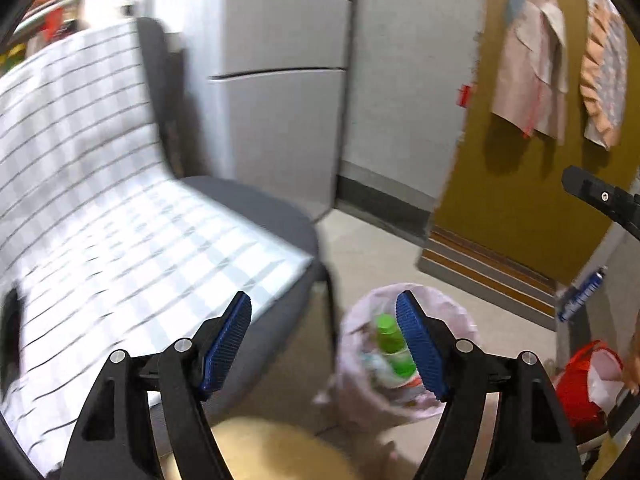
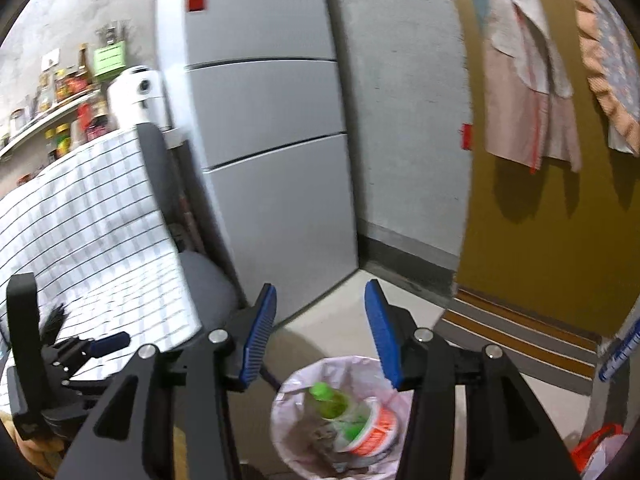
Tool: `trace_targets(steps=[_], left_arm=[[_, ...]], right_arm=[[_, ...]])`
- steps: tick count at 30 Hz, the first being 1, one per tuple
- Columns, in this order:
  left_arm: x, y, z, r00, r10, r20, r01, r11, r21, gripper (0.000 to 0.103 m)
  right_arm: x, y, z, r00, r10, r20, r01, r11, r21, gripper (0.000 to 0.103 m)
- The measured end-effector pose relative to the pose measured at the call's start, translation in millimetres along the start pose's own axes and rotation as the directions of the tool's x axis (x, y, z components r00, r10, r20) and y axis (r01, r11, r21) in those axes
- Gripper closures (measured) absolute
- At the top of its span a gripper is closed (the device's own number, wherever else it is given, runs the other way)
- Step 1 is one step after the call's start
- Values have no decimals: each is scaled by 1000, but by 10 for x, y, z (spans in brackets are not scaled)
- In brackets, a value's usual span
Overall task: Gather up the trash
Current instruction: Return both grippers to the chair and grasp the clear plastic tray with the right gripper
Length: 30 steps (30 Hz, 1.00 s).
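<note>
1. Your left gripper [image 1: 324, 336] hangs above the floor with its blue fingers [image 1: 230, 334] spread wide and nothing between them, angled down past the front of the chair [image 1: 256, 208].
2. The checked cloth [image 1: 92, 200] drapes over the chair's back and seat, and its front corner lies just left of your left fingers.
3. The trash bin [image 2: 344, 412], lined with a pale bag, stands on the floor just right of the chair; a green bottle [image 2: 330, 400] and an orange-banded cup [image 2: 372, 428] lie inside.
4. Your right gripper [image 2: 320, 336] sits above the bin's far rim, fingers apart and empty.
5. Bare floor [image 2: 340, 300] runs from the bin to the fridge [image 2: 272, 160] and the wall corner.
6. On the right, the yellow door [image 2: 560, 240] edges that floor.
</note>
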<state>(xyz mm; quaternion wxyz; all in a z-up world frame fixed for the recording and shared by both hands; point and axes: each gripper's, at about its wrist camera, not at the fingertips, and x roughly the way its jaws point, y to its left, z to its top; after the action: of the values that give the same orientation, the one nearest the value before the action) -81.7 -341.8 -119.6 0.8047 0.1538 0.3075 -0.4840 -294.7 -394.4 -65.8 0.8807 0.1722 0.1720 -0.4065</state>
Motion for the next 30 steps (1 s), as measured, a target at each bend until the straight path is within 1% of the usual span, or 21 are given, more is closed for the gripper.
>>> trace_targets(steps=[1, 2, 3, 4, 6, 8, 9, 12, 14, 17, 19, 21, 23, 24, 25, 27, 28, 29, 30], left_arm=[[-125, 145, -51, 1000, 30, 8, -29, 999, -20, 28], [-195, 217, -79, 999, 45, 12, -45, 998, -34, 28], [-305, 344, -139, 997, 76, 14, -76, 996, -55, 28], [-380, 427, -180, 995, 95, 17, -94, 993, -67, 28], [-538, 605, -277, 990, 137, 19, -135, 986, -94, 28], [-696, 814, -386, 978, 209, 12, -205, 970, -132, 28], [-793, 954, -461, 969, 245, 8, -241, 957, -161, 28], [-967, 1263, -605, 954, 300, -18, -296, 928, -227, 28], [-1109, 1493, -721, 935, 354, -33, -350, 897, -269, 28], [-1331, 1823, -848, 907, 417, -50, -409, 849, -334, 28], [-1449, 1978, -895, 888, 457, -56, -445, 820, -361, 28], [-1571, 2148, -963, 860, 507, -62, -491, 786, -376, 28], [-1692, 2326, -1026, 829, 555, -71, -535, 749, -391, 28], [-1720, 2390, -1042, 821, 566, -75, -546, 738, -397, 28], [-1779, 2485, -1085, 809, 582, -81, -558, 719, -413, 28], [-1860, 2611, -1144, 795, 600, -90, -573, 694, -435, 28], [-1898, 2691, -1181, 785, 611, -100, -585, 678, -446, 28], [-1929, 2774, -1218, 774, 623, -112, -598, 660, -455, 28], [-1954, 2836, -1252, 770, 627, -119, -602, 650, -464, 28]], right_arm=[[11, 109, 2, 1000, 25, -5, -25, 1000, -9, 57], [23, 212, 0, 998, 54, -12, -54, 998, -18, 57], [42, 353, -7, 996, 88, -20, -89, 995, -34, 56], [57, 450, -11, 994, 107, -27, -108, 993, -48, 56], [102, 703, -18, 986, 160, -50, -164, 983, -83, 56], [155, 1015, -40, 971, 225, -79, -233, 965, -122, 54], [180, 1175, -51, 963, 255, -93, -266, 953, -143, 53], [233, 1529, -75, 939, 320, -124, -339, 924, -177, 52], [303, 1794, -101, 918, 364, -156, -390, 900, -197, 52], [385, 2191, -148, 890, 412, -193, -450, 862, -234, 52], [429, 2416, -182, 871, 442, -216, -487, 835, -256, 52], [486, 2667, -211, 854, 462, -240, -516, 811, -274, 52], [510, 2869, -242, 842, 478, -249, -536, 794, -287, 52], [522, 3003, -255, 836, 486, -254, -546, 784, -297, 52], [535, 3106, -271, 831, 494, -258, -554, 775, -303, 52], [550, 3357, -311, 821, 504, -267, -569, 755, -325, 52], [550, 3430, -330, 817, 510, -269, -576, 746, -334, 53], [547, 3537, -357, 810, 518, -273, -585, 733, -346, 57], [549, 3650, -386, 807, 521, -278, -591, 721, -361, 67]])
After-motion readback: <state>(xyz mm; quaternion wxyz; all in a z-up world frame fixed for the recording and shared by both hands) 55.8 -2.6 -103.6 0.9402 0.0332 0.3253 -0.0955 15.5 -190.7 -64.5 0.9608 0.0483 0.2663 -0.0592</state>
